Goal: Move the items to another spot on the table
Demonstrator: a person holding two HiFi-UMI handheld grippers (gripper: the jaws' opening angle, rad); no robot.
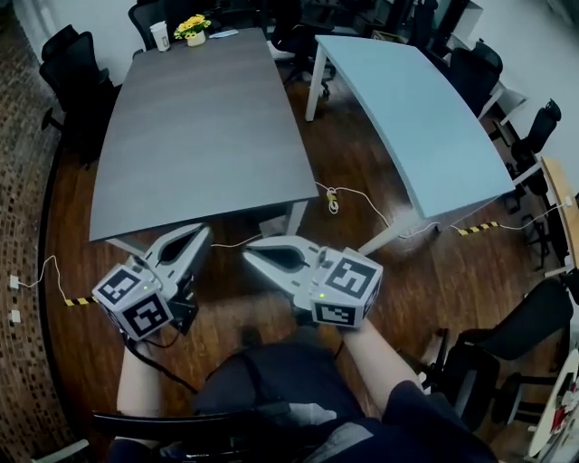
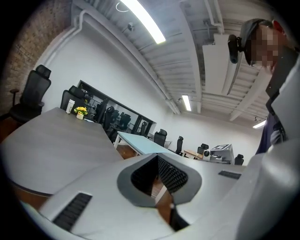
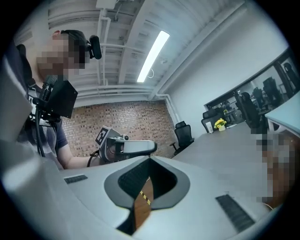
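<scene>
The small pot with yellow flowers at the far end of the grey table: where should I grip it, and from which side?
Probably the white pot, below the flowers, coming in level from the near end of the table. It stands upright, the blooms spread over its top, and a cup stands close on its left.

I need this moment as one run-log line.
left claw: shut, empty | right claw: shut, empty | cup, flower pot: far end of grey table, untouched
</scene>
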